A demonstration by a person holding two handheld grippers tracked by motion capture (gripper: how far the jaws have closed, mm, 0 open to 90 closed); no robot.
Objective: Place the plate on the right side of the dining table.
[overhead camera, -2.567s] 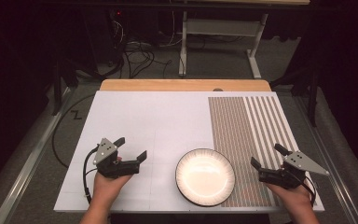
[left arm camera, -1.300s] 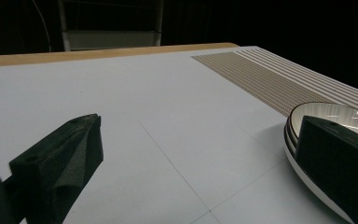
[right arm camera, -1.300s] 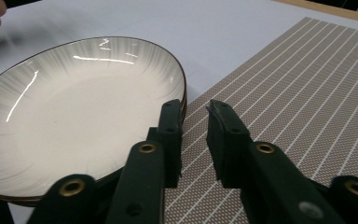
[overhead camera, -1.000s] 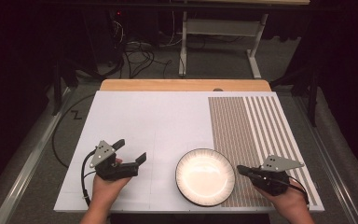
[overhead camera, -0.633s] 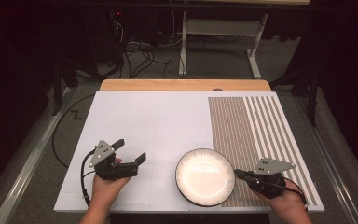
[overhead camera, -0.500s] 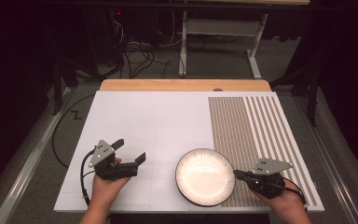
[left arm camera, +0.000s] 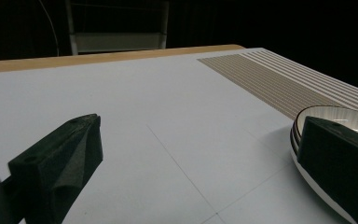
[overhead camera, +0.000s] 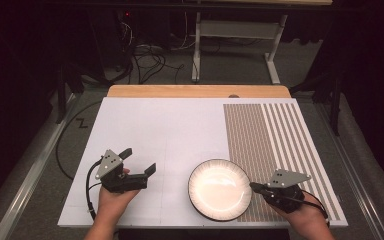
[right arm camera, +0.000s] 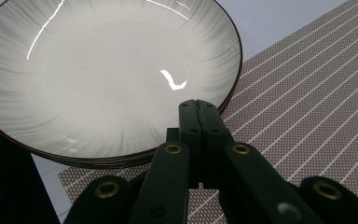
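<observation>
Right gripper [right arm camera: 199,105], jaws pressed together empty, noses the plate [right arm camera: 98,70] rim; left gripper [overhead camera: 140,161] gapes wide.

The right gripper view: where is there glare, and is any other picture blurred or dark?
Right gripper view: bright glare streaks on the glossy plate. Left gripper view: the near black fingers look soft, the background is black. High view: the white table is evenly lit, the floor around it is dim.
</observation>
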